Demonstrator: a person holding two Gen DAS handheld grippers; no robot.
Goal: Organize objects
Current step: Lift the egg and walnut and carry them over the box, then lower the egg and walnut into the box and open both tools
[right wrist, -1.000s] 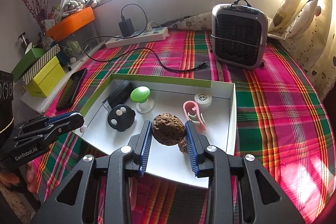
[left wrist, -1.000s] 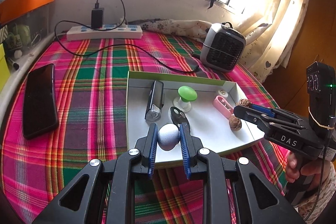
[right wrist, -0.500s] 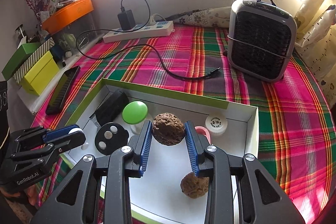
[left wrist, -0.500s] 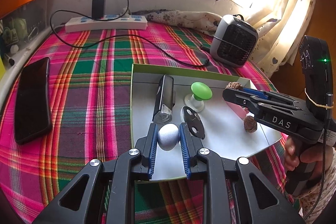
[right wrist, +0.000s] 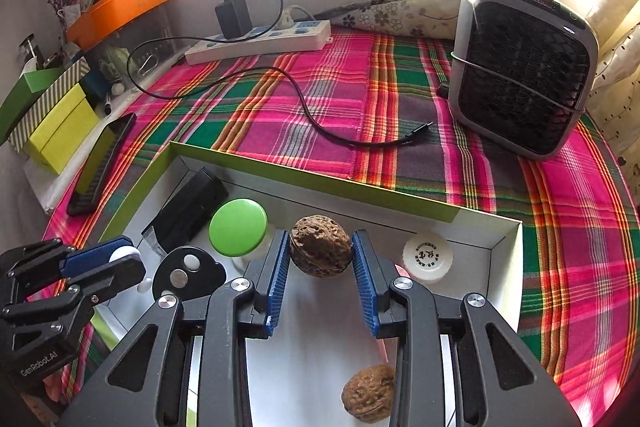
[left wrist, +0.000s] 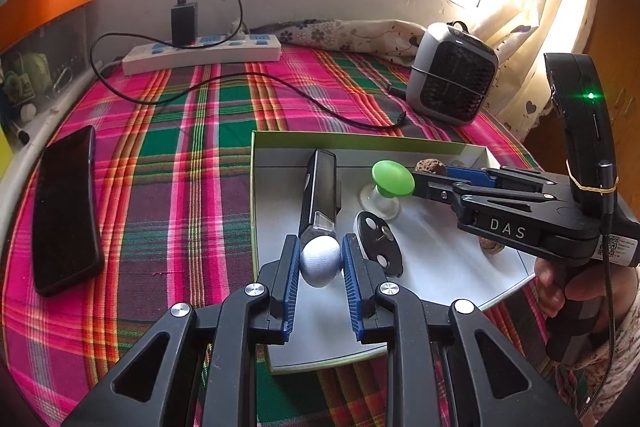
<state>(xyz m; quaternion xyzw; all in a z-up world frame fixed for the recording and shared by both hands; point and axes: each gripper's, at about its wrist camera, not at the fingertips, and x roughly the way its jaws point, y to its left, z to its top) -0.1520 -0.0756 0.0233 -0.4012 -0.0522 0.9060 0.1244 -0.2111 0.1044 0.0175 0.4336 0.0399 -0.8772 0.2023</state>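
Over the tray (right wrist: 508, 247), left gripper (left wrist: 320, 261) pinches a half-hidden ball (left wrist: 320, 261), right gripper (right wrist: 320, 253) a walnut (right wrist: 320, 251).

"DAS" in white on right gripper (left wrist: 430, 174) body. "GenRobot.AI" on left gripper (right wrist: 124, 259) body. Print on white round lid (right wrist: 427, 257) unreadable.

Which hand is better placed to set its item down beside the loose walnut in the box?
Probably the right: the right gripper, holding a walnut, hangs over the box just beyond the loose walnut. The left gripper holds a white ball across the box.
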